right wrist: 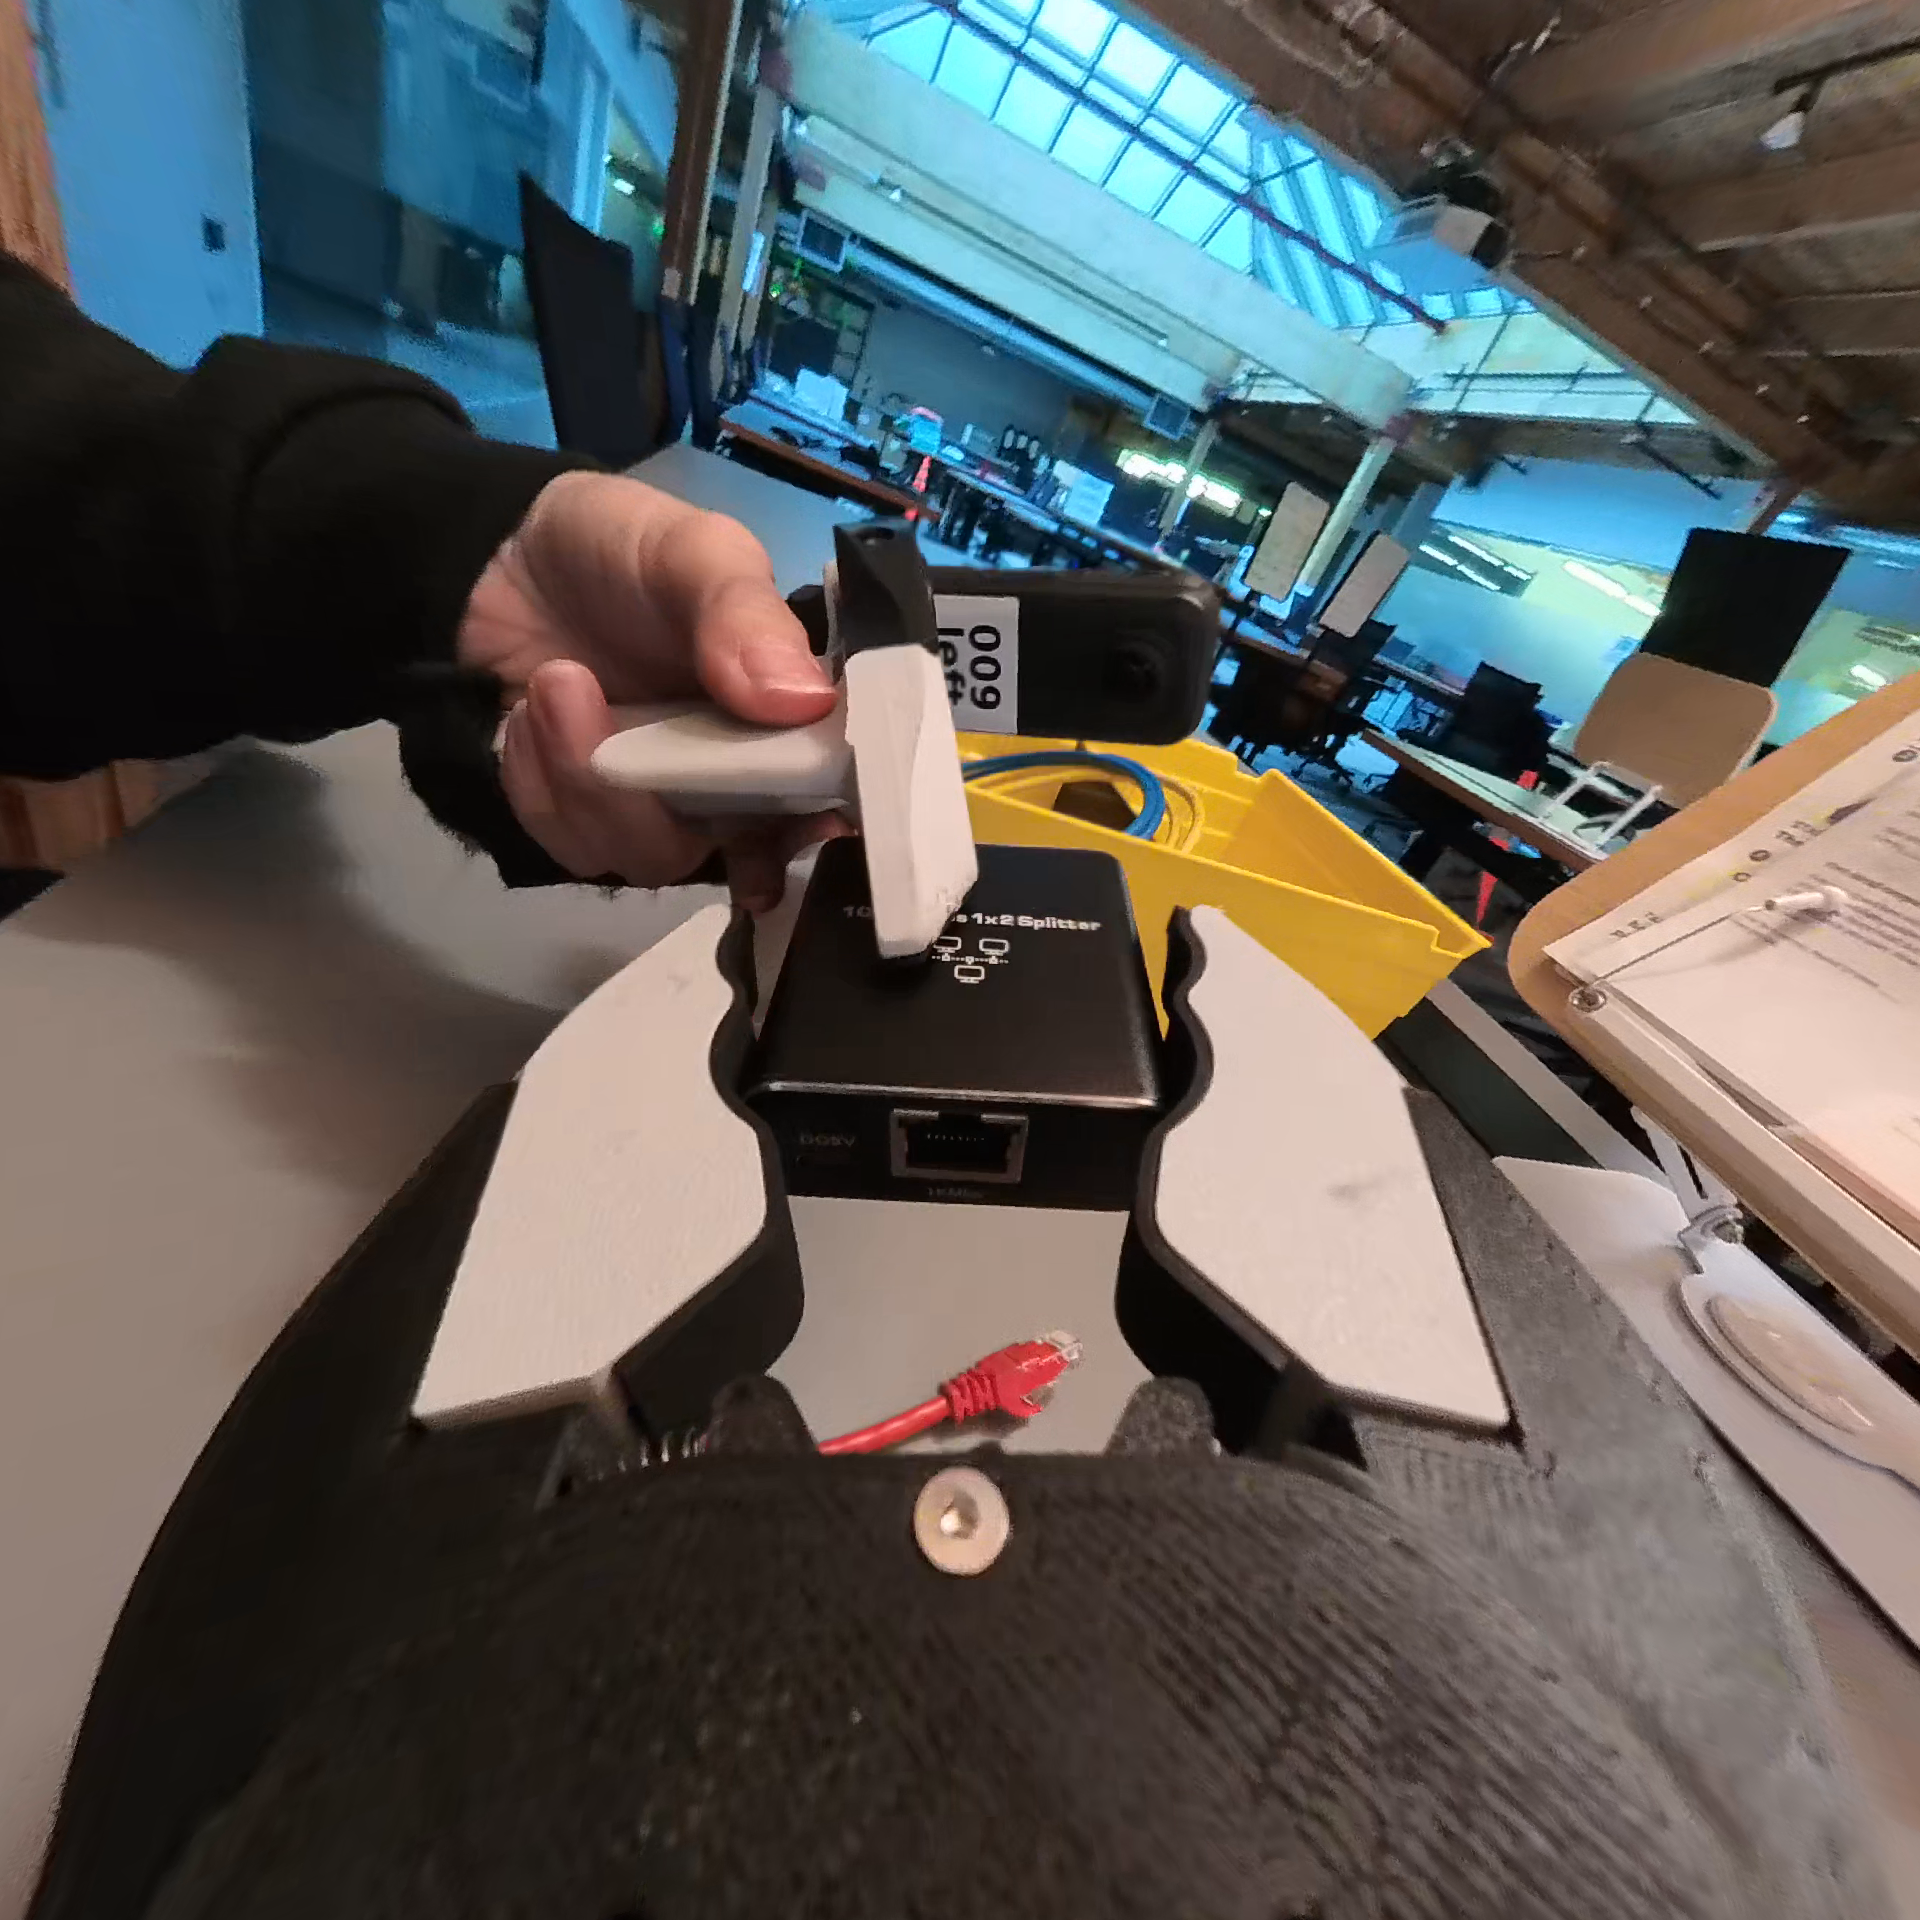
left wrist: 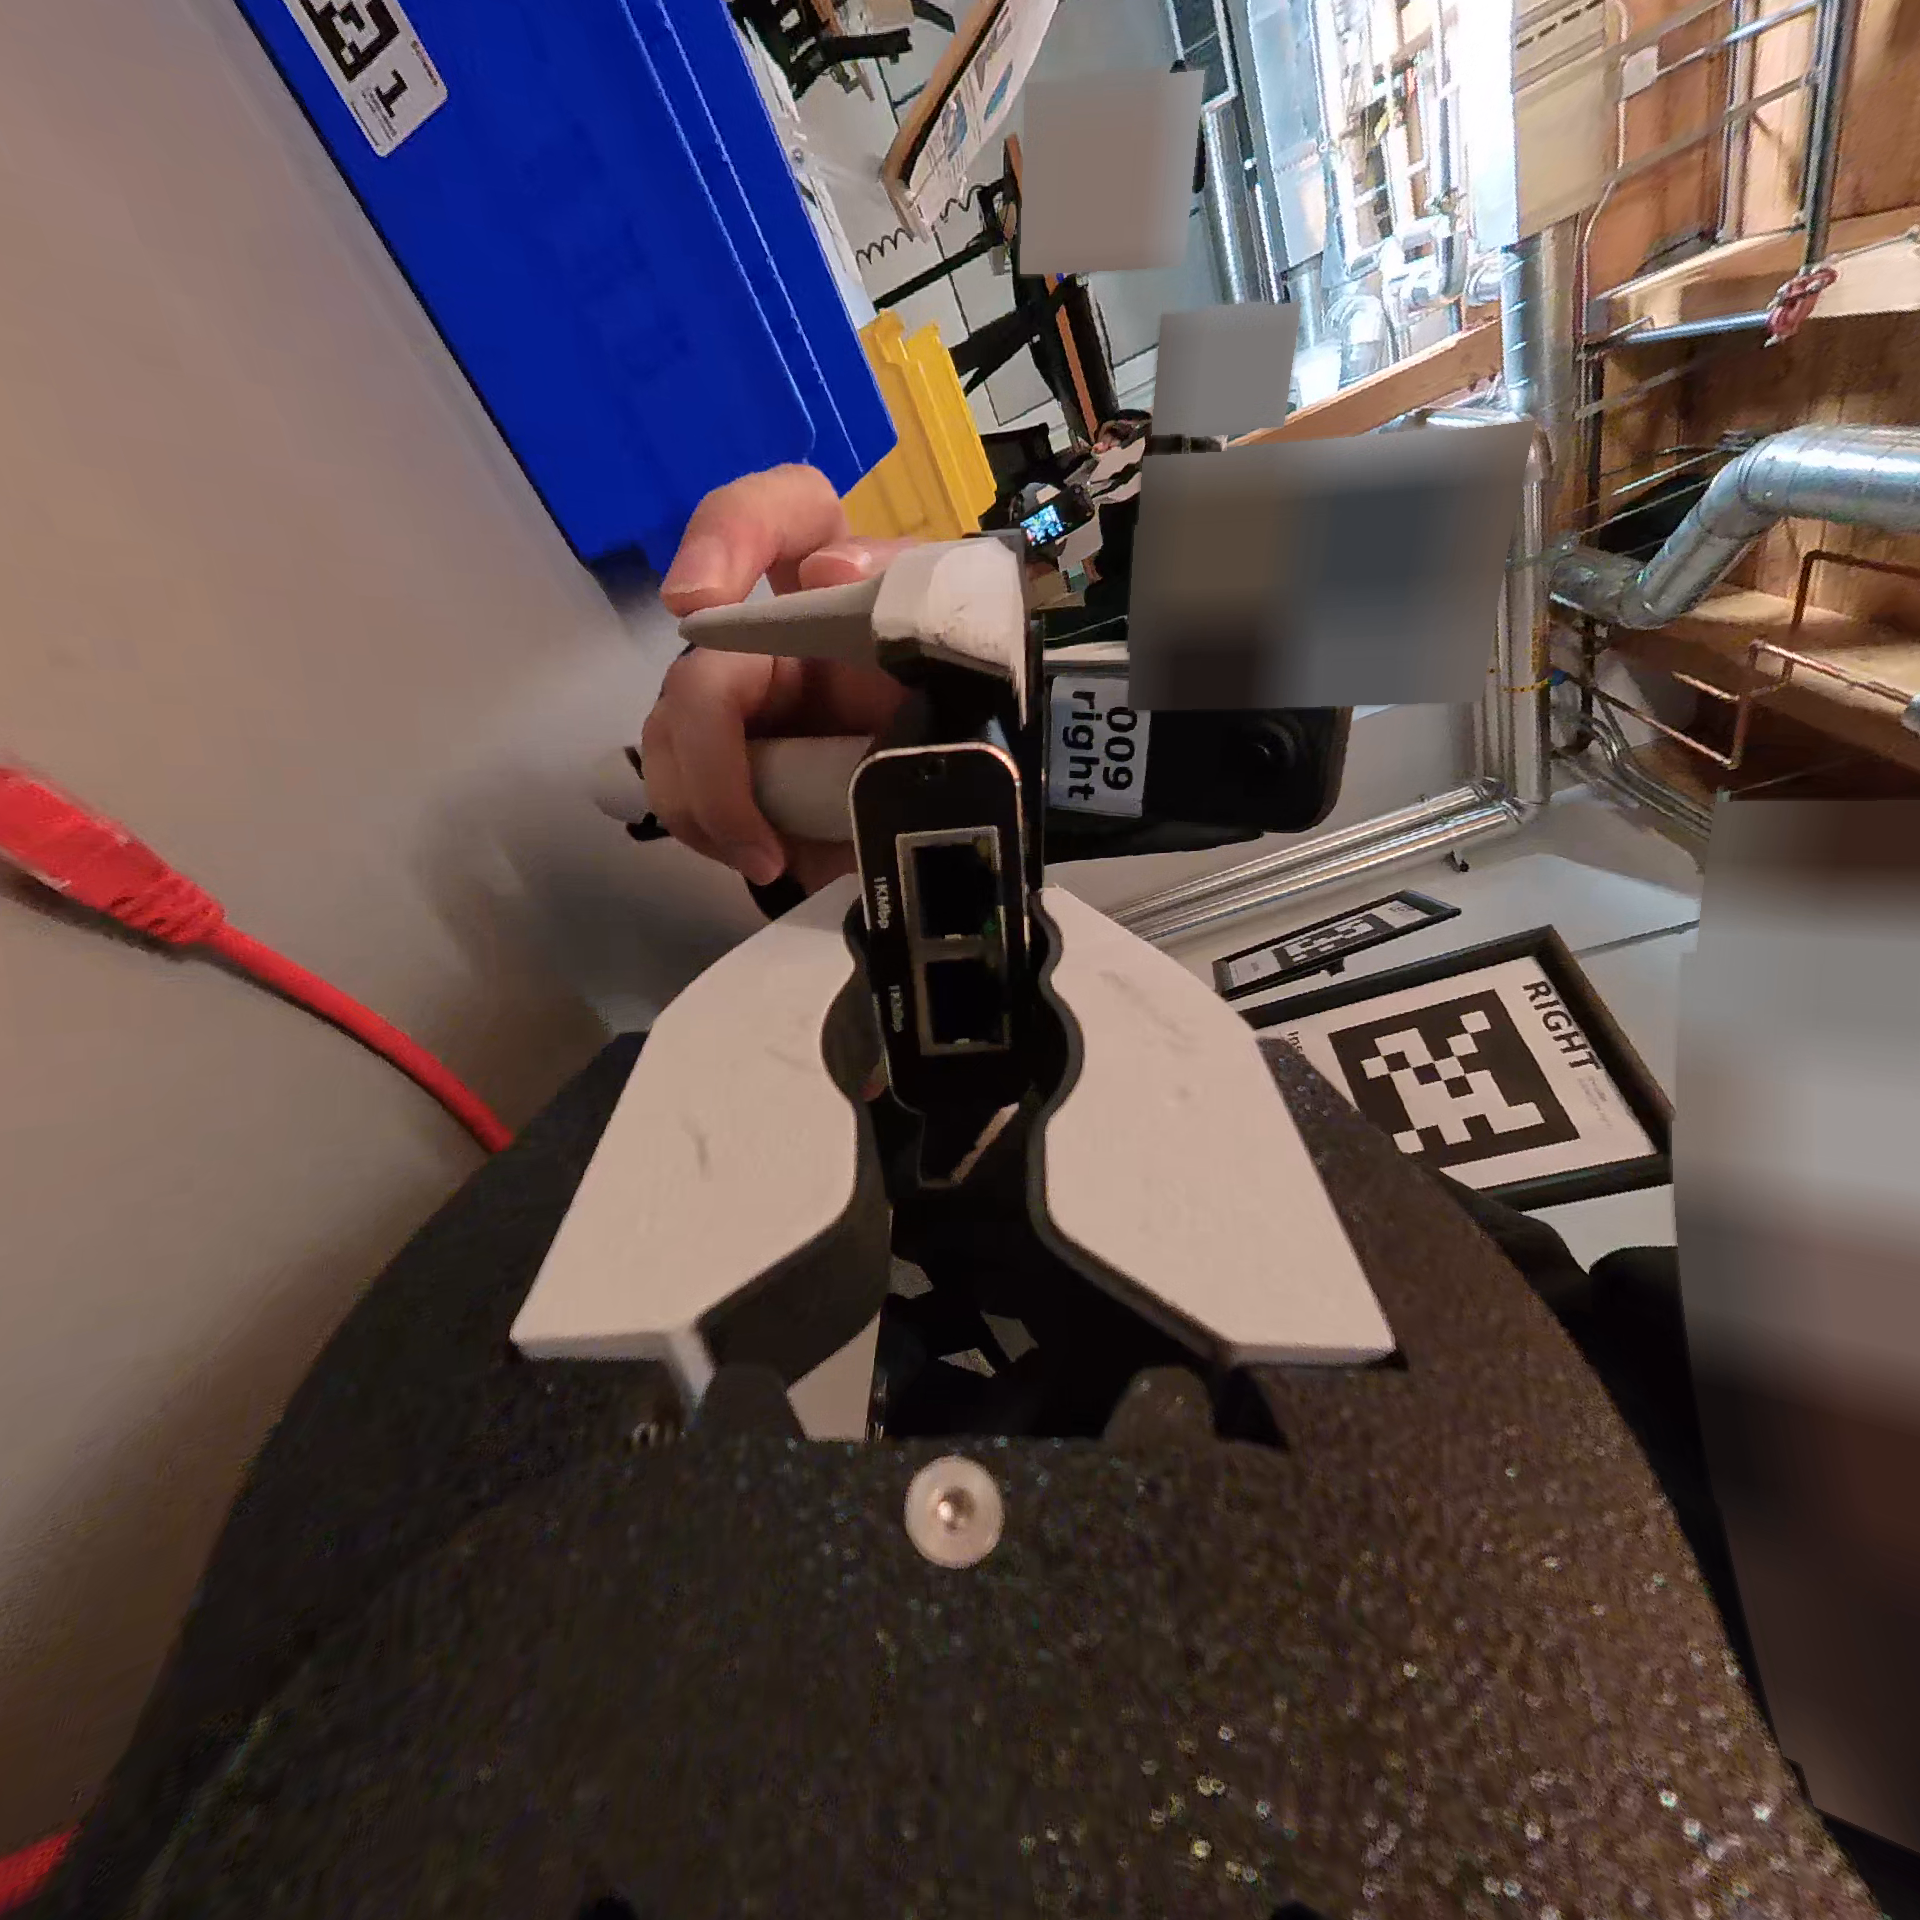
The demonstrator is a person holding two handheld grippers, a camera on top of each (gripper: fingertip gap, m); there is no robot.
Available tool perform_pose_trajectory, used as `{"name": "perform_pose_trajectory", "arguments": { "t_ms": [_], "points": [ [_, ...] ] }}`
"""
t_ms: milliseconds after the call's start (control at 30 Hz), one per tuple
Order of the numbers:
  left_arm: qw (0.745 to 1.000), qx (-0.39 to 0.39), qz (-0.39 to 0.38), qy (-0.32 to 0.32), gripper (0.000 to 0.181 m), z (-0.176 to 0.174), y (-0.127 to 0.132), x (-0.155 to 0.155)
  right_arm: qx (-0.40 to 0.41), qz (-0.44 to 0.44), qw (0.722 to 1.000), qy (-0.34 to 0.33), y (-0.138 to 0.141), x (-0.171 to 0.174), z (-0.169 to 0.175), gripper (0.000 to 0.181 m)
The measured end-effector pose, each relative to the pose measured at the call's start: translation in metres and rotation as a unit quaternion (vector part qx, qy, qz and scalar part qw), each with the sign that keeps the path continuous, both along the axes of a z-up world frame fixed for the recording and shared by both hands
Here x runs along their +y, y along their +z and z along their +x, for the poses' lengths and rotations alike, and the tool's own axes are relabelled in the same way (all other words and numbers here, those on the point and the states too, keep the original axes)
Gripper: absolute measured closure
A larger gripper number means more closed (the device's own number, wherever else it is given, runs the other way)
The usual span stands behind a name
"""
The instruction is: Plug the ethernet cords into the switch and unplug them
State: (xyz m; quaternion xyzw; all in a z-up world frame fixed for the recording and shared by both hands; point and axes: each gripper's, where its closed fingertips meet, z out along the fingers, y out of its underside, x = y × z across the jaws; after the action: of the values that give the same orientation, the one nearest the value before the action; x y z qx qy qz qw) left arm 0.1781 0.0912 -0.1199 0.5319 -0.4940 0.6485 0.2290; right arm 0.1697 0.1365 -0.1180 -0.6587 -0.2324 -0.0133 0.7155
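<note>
A black switch (left wrist: 951,997) is held off the table by both grippers. My left gripper (left wrist: 951,925) is shut on it, and the end with two empty ports faces that camera. My right gripper (right wrist: 956,935) is shut on the sides of the switch (right wrist: 966,1049), whose single empty port faces me. The left gripper's white finger (right wrist: 909,790) presses on the switch's top. A red ethernet cord (right wrist: 1003,1387) lies unplugged on the table below the right gripper. It also shows blurred at the left of the left wrist view (left wrist: 114,868).
A yellow bin (right wrist: 1351,894) with blue and yellow cables stands behind the switch. A blue bin (left wrist: 623,260) stands on the grey table (right wrist: 208,987). A clipboard with papers (right wrist: 1766,935) is at the right. Framed marker cards (left wrist: 1455,1070) lie on the table.
</note>
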Motion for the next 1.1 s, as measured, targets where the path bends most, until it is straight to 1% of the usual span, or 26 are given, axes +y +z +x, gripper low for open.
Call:
{"name": "perform_pose_trajectory", "arguments": {
  "t_ms": [133, 267, 433, 533, 600, 667, 700, 767, 867, 900, 967, 1000, 1033, 1100],
  "points": [
    [1.0, 0.003, -0.002, -0.006, 0.156, 0.0, -0.001, -0.002, 0.031, 0.008, 0.999, -0.018, 0.0, -0.001, 0.001, 0.106],
    [1.0, -0.007, -0.003, 0.001, 0.157, 0.002, 0.002, -0.003, 0.077, 0.019, 0.997, -0.004, 0.003, -0.003, 0.003, 0.105],
    [1.0, 0.001, -0.006, 0.011, 0.157, 0.008, 0.004, -0.001, 0.085, 0.025, 0.996, -0.014, 0.005, -0.002, 0.008, 0.105],
    [1.0, -0.006, -0.011, 0.023, 0.156, 0.013, 0.009, 0.001, 0.091, 0.002, 0.995, -0.031, 0.005, 0.001, 0.012, 0.105],
    [0.999, -0.021, 0.01, 0.04, 0.151, 0.017, 0.009, 0.001, 0.116, 0.0, 0.993, -0.022, 0.005, 0.0, 0.014, 0.105],
    [0.998, -0.026, 0.028, 0.047, 0.139, 0.02, 0.008, 0.0, 0.123, -0.005, 0.992, -0.026, 0.002, 0.001, 0.017, 0.105],
    [0.998, -0.028, 0.034, 0.045, 0.137, 0.02, 0.008, -0.001, 0.124, -0.007, 0.992, -0.023, 0.001, 0.0, 0.017, 0.105],
    [0.998, -0.036, 0.034, 0.045, 0.137, 0.019, 0.01, 0.0, 0.132, 0.004, 0.991, -0.019, 0.006, -0.002, 0.018, 0.105],
    [0.996, -0.049, 0.039, 0.066, 0.138, 0.02, 0.013, 0.009, 0.16, 0.025, 0.987, -0.016, 0.015, -0.007, 0.025, 0.105],
    [0.996, -0.048, 0.038, 0.069, 0.138, 0.02, 0.012, 0.011, 0.153, 0.022, 0.988, -0.017, 0.014, -0.008, 0.026, 0.105],
    [0.997, -0.042, 0.044, 0.053, 0.139, 0.018, 0.008, 0.008, 0.118, 0.012, 0.993, -0.026, 0.009, -0.007, 0.024, 0.106],
    [0.997, -0.043, 0.042, 0.039, 0.144, 0.016, 0.007, 0.004, 0.11, 0.006, 0.994, -0.018, 0.008, -0.006, 0.019, 0.105],
    [0.998, -0.044, 0.036, 0.029, 0.153, 0.015, 0.007, 0.001, 0.102, 0.004, 0.995, -0.017, 0.006, -0.004, 0.016, 0.105],
    [0.999, -0.043, 0.024, 0.024, 0.155, 0.013, 0.008, 0.0, 0.084, 0.017, 0.996, -0.023, 0.008, -0.004, 0.014, 0.106]
  ]
}}
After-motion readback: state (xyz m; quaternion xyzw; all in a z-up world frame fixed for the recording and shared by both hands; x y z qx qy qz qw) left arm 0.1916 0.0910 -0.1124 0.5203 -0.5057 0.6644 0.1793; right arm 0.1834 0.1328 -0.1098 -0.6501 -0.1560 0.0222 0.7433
